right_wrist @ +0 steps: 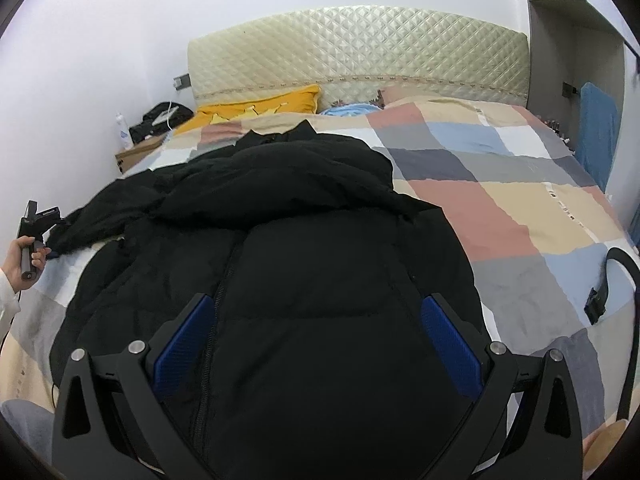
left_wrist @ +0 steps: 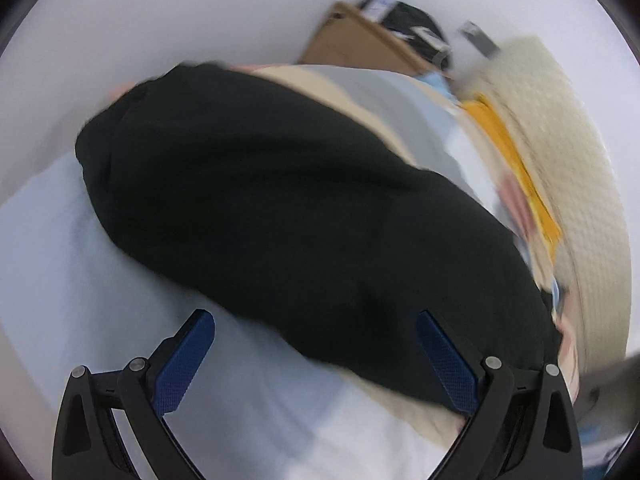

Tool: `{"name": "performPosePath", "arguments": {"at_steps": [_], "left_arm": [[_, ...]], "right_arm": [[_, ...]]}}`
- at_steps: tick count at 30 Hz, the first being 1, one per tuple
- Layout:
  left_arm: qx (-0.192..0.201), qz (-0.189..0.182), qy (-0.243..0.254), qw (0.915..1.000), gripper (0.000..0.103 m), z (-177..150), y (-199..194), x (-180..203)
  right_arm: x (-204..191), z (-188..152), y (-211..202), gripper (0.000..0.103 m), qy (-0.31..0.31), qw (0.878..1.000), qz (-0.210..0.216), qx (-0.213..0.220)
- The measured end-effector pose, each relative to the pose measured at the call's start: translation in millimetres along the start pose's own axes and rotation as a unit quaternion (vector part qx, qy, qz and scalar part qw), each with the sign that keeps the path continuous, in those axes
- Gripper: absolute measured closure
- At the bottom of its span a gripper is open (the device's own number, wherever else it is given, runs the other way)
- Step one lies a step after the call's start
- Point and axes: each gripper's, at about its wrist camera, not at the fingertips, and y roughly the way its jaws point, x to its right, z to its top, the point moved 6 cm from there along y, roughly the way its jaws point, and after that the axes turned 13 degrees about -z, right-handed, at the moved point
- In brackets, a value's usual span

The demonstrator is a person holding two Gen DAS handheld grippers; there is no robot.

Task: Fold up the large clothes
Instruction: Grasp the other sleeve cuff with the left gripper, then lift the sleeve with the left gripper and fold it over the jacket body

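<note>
Black puffy padded jacket (right_wrist: 280, 264) sprawled across the checked patchwork bedspread (right_wrist: 520, 208); left gripper (left_wrist: 316, 356) and right gripper (right_wrist: 316, 340) both spread wide, grasping nothing.

Black puffer jacket (right_wrist: 280, 248) sprawled across the bed's checked quilt (right_wrist: 512, 184), zipper running down the front. Right gripper (right_wrist: 316, 344) hangs just over its lower part – jaws spread wide, nothing in them. Far left, a hand (right_wrist: 20, 262) grips the other gripper (right_wrist: 38, 220) by the jacket's sleeve. Yellow pillow (right_wrist: 256, 106) sits against the quilted headboard (right_wrist: 360, 48).
</note>
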Motion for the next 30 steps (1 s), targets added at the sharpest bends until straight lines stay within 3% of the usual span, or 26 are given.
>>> {"name": "performPosePath", "arguments": {"at_steps": [4, 8, 9, 10, 13, 16, 23, 30], "left_arm": [[0.029, -0.024, -0.032, 0.9988, 0.001, 22.7, 15.7, -28.9], [0.100, -0.107, -0.065, 0.9871, 0.006, 41.3, 3.4, -31.3], [0.103, -0.109, -0.073, 0.9860, 0.017, 44.7, 3.7, -34.2], [0.105, -0.106, -0.081, 0.9855, 0.034, 47.4, 4.3, -37.2], [0.107, -0.099, -0.091, 0.9851, 0.068, 52.1, 2.9, -42.6], [0.125, -0.097, -0.061, 0.9856, 0.088, 52.3, -11.8, -33.5], [0.146, -0.082, -0.021, 0.9857, 0.093, 45.6, -59.0, 7.3], [0.166, -0.081, 0.047, 0.9817, 0.094, 51.7, -114.8, 88.9]], "right_arm": [[-11.6, 3.3, 10.5, 0.000, -0.010, 1.000, -0.008, -0.010], [-21.9, 2.7, 15.6, 0.000, -0.026, 0.999, -0.013, -0.017], [-22.8, 2.8, 16.3, 0.000, -0.027, 0.999, -0.014, -0.017], [-23.5, 3.0, 16.8, 0.000, -0.027, 0.999, -0.012, -0.018], [-23.5, 2.2, 16.4, 0.000, -0.025, 0.999, -0.009, -0.020], [-23.9, 2.7, 12.8, 0.000, -0.025, 1.000, -0.006, -0.017], [-15.4, 2.9, 4.2, 0.000, -0.012, 1.000, 0.005, -0.017], [-5.3, -0.5, -3.3, 0.000, -0.001, 1.000, 0.021, -0.023]]}}
